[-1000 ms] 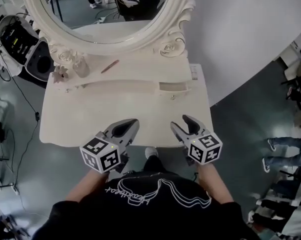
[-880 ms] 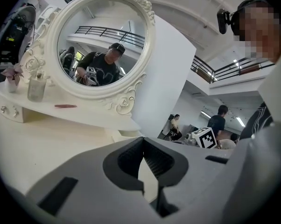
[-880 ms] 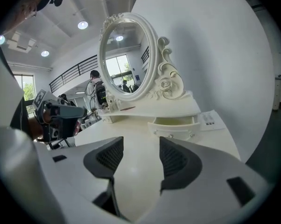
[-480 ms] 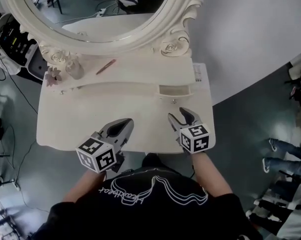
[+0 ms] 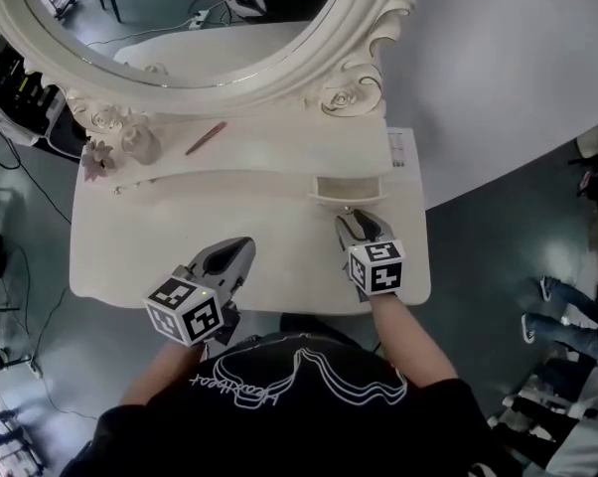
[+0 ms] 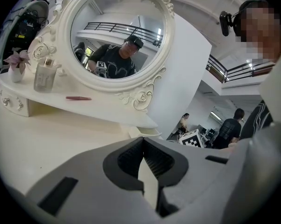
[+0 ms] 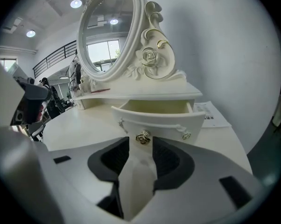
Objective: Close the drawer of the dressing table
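Now brings the right gripper (image 5: 354, 223) down to the open drawer (image 5: 347, 189) at the right rear of the worktop (image 5: 130, 256), jaws just narrowing yet spread about its knob (image 7: 142, 137); keeps the left gripper (image 5: 237, 252) pressed together, empty; readies the closing push.

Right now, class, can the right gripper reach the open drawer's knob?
Probably yes: the right gripper points straight at the gold knob just beyond its tips. Its jaws have just been closing but stand apart, nothing between them or in the way.
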Available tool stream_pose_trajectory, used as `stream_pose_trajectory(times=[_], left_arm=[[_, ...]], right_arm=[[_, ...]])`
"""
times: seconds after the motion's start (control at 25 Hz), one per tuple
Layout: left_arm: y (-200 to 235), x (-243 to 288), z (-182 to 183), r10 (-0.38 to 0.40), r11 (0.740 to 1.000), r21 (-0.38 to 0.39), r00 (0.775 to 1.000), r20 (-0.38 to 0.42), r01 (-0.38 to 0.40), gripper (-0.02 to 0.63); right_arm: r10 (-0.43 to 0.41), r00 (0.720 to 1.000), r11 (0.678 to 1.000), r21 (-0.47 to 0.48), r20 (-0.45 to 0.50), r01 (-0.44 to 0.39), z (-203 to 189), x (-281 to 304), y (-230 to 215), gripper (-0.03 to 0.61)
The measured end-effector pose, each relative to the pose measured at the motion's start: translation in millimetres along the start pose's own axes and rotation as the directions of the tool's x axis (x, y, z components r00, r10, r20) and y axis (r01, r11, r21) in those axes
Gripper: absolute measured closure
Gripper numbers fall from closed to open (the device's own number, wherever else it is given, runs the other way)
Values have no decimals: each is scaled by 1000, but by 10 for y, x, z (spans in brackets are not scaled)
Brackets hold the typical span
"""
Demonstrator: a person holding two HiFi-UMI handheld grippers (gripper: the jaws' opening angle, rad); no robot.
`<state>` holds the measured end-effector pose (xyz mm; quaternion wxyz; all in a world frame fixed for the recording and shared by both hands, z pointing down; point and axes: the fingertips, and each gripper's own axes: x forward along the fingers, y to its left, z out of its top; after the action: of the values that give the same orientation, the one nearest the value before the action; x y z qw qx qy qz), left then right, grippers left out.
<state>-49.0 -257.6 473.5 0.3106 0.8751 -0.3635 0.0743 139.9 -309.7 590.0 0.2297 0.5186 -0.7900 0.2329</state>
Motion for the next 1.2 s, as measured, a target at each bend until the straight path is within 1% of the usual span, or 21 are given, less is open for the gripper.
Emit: stream_pose_trajectory(times=[0.16,0.24,0.6,1.2], left_arm=[[42,18,-19,4,1000,-13,1000,-4,-4,611],[56,21,-21,5,1000,-16,1000,-5,-5,611],[142,12,-46,13,999,-35,1000,-6,-13,611],[199,-42,-24,31,998,-55,999,13,-30,611]], right_arm=[[-12,1000,1000,6,-1,12,4,33,-17,449],[-18,1000,1000,3,-2,18,4,43,-23,477],[-33,999,999,-11,-12,32,11,69,-25,479],[-39,999,999,0,6,39,121,93,-33,479]])
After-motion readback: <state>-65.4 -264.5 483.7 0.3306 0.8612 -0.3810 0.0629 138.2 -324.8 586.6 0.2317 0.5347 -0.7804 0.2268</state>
